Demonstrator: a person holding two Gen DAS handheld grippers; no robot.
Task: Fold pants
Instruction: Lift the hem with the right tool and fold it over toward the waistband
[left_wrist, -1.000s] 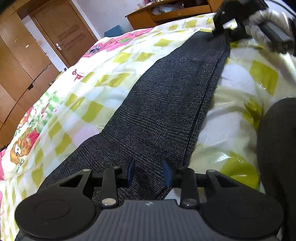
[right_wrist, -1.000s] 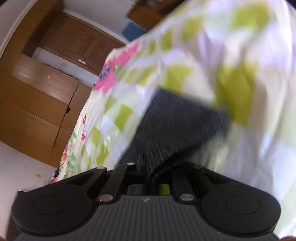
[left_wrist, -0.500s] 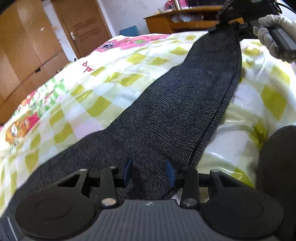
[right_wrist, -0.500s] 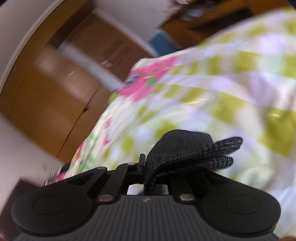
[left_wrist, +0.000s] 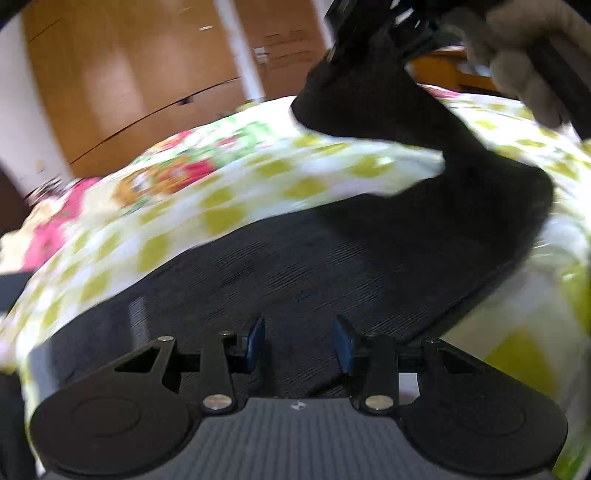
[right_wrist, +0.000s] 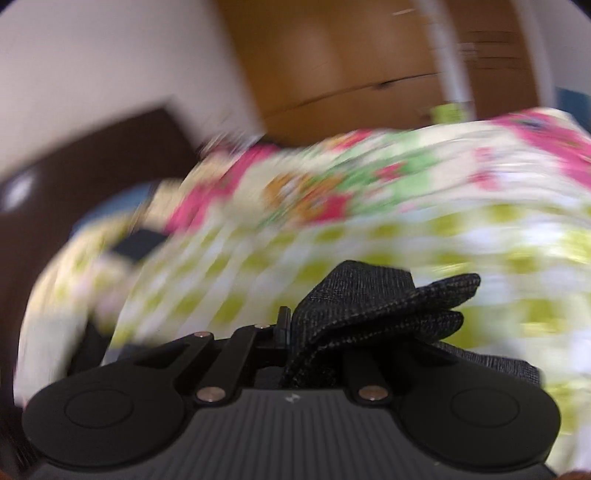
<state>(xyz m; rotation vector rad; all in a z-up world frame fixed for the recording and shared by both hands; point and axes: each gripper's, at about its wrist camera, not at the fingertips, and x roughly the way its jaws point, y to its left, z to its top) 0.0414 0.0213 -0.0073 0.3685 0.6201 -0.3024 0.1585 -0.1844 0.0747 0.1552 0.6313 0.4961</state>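
Observation:
Dark grey checked pants (left_wrist: 314, 266) lie on a bed; one stretch rises in an arc toward the top of the left wrist view. There my right gripper (left_wrist: 369, 37) holds the leg end up, a gloved hand (left_wrist: 524, 62) behind it. In the right wrist view my right gripper (right_wrist: 314, 332) is shut on the bunched leg end (right_wrist: 369, 295), which hides its fingertips. My left gripper (left_wrist: 299, 343) hovers low over the flat part of the pants. Its blue pads (left_wrist: 255, 343) stand apart, and cloth shows under the gap but is not pinched.
The bedspread (left_wrist: 258, 173) is white with yellow-green squares and a pink cartoon print. Wooden wardrobes (left_wrist: 147, 74) stand beyond the bed. A dark headboard (right_wrist: 92, 166) is at the left in the right wrist view. Both views are motion-blurred.
My right gripper has lifted the leg end off the bed and swung it over, so the leg now arcs up. The left view has swung toward the wardrobes, and its jaws stand a little wider.

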